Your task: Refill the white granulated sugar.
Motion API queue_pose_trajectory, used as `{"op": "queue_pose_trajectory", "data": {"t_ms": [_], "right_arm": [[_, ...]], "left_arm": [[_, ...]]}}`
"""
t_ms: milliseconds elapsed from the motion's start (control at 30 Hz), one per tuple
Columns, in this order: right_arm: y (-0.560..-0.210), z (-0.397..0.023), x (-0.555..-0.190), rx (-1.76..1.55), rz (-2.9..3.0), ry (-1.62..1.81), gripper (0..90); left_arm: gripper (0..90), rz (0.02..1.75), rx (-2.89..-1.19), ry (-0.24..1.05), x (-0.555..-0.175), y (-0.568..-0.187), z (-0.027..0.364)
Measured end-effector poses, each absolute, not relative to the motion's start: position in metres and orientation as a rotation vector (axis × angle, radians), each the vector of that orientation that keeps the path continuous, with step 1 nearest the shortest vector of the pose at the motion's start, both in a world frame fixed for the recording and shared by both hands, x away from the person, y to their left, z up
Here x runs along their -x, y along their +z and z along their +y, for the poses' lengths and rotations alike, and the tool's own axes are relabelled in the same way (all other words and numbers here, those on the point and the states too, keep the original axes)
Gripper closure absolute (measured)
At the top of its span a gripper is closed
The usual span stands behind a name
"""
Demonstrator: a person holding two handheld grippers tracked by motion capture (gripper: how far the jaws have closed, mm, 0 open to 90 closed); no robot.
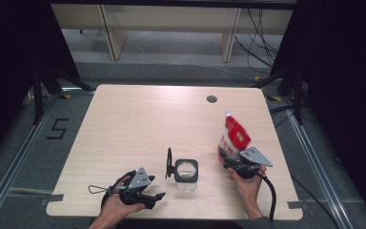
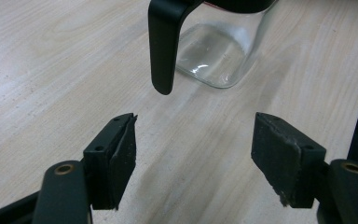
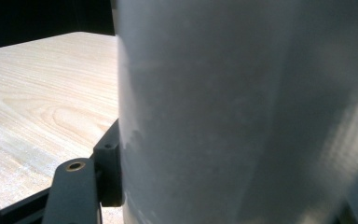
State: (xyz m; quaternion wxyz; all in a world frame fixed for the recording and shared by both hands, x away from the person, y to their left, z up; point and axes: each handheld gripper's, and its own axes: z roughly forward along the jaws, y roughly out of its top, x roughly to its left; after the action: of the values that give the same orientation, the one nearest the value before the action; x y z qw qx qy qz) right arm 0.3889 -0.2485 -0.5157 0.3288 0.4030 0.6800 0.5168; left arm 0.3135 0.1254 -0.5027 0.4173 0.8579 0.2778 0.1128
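So far, only the pick-up appears to be done. A red and white pouch (image 1: 234, 136) is held upright at the right side of the bench (image 1: 138, 124) by the right gripper (image 1: 236, 161); in the right gripper view its pale back (image 3: 242, 112) stands between the jaws and against the fingers (image 3: 112, 175), so the pouch is judged to be grasped near its lower part. Its spout end points up and away from the person, and nothing is seen leaving it. A clear glass jar (image 1: 187, 172) with a black rim stands near the front middle of the bench, apart from the pouch, its black lid (image 1: 168, 163) swung up on the left side. The jar looks empty, though this cannot be told for certain. The left gripper (image 1: 153, 196) rests low just left of the jar with its fingers (image 2: 121, 158) released and nothing between them. Carrying the pouch over the jar, tipping it and filling are judged to be left.
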Motion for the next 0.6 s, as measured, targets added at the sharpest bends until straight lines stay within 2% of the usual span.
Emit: {"op": "queue_pose_trajectory", "data": {"t_ms": [467, 600], "right_arm": [[-0.5145, -0.2489, -0.3888, -1.067, 1.789, 1.349, 37.4], [-0.5129, -0.2478, -0.3869, -1.078, 1.8, 1.33, 38.3]], "left_arm": [[30.5, 0.697, -2.152, 0.266, -0.3136, -0.5021, 0.1255], [30.5, 0.668, -2.166, 0.303, -0.315, -0.5013, 0.1274]]}}
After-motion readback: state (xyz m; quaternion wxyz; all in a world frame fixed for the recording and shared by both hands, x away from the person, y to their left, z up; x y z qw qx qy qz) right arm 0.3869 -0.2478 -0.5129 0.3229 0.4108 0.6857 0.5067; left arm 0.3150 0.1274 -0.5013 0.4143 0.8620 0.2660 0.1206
